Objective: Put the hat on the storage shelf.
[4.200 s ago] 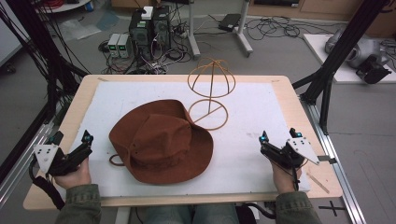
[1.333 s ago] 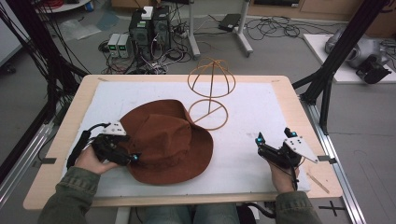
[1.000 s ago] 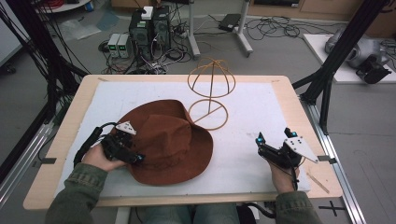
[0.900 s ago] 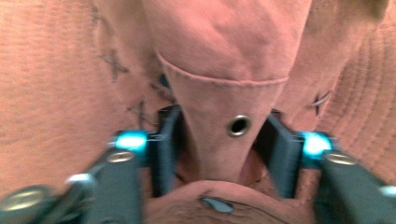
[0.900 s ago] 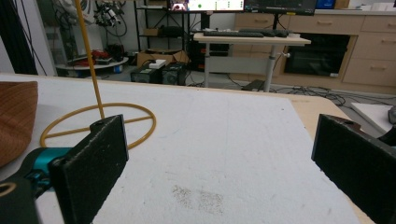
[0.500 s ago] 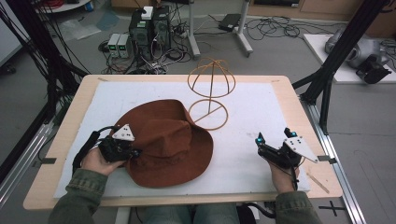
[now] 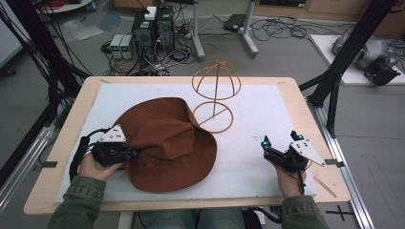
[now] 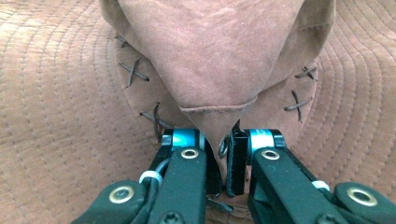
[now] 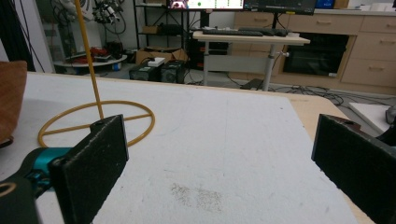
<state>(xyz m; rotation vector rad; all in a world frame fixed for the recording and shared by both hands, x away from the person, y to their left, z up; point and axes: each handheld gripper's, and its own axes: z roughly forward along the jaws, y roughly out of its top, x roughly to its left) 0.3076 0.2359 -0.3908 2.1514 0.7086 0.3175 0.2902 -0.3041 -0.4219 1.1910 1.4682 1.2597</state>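
A brown wide-brimmed hat [image 7: 167,143] lies on the white mat, left of centre. My left gripper [image 7: 130,153] is at its left edge, shut on a fold of the hat's brim [image 8: 219,116]; the pinched fabric rises between the two jaws. The stitched brim [image 8: 60,93] spreads behind. A yellow wire hat stand [image 7: 215,93] stands upright behind the hat, its ring base [image 9: 93,119] flat on the mat. My right gripper [image 7: 279,142] rests at the front right of the table, open, with bare mat between its pads [image 9: 93,158].
The white mat [image 7: 258,109] covers a wooden table [image 7: 315,124]. Black frame posts [image 7: 344,52] rise at both sides. Computers and cables lie on the floor beyond the far edge. A desk with a monitor [image 9: 247,32] stands farther back.
My left gripper came in from the table's front left, reached the hat's left brim and shut on it; the brim edge is now folded up. The right gripper stayed put.
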